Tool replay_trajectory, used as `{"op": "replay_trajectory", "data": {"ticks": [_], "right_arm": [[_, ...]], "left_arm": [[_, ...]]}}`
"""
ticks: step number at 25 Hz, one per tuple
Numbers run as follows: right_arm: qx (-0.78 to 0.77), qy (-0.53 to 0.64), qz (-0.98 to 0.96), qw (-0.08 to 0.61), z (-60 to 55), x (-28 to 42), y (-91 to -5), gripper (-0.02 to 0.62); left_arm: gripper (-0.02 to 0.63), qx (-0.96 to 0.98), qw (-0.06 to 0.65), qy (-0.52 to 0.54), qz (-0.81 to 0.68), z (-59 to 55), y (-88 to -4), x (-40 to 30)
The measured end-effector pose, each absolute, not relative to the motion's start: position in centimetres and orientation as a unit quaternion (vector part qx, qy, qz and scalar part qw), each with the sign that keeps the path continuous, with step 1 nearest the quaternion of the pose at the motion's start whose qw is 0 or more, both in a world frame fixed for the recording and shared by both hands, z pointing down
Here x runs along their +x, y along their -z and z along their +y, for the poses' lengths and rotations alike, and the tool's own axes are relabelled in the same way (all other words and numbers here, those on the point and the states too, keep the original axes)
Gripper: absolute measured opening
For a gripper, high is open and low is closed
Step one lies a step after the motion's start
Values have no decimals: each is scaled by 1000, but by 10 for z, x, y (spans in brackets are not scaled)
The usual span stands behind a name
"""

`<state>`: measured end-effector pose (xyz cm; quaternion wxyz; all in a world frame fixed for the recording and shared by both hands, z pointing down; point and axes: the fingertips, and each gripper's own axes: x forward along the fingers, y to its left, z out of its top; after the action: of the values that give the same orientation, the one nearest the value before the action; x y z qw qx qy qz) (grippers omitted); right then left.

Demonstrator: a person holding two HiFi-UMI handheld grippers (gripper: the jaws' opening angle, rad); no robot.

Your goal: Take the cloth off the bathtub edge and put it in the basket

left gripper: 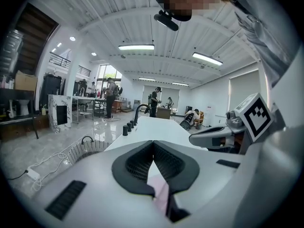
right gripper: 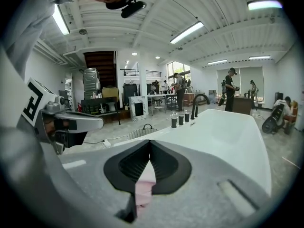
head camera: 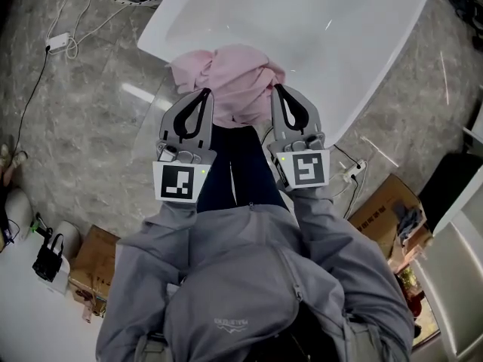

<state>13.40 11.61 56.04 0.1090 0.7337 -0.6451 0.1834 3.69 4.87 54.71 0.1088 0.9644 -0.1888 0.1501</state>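
flanking the pink cloth (head camera: 234,78) heaped on the bathtub (head camera: 339,44) edge: left gripper (head camera: 202,96) and right gripper (head camera: 281,90), both clenched tip-to-tip, gripping nothing.

Left gripper (head camera: 205,92), right gripper (head camera: 277,88), jaws pressed together

Soft, crumpled pink cloth (head camera: 230,81) lies on the glossy white bathtub (head camera: 355,59); around the bathtub, polished grey marble-look floor (head camera: 83,119).
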Motion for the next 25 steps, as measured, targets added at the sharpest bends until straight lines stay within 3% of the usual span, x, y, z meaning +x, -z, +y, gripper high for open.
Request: {"op": "replay_trajectory", "data": {"ticks": [25], "right_arm": [[707, -316, -619, 130, 151, 124, -693, 14]], "left_arm": [[8, 954, 148, -213, -153, 59, -671, 34]]}}
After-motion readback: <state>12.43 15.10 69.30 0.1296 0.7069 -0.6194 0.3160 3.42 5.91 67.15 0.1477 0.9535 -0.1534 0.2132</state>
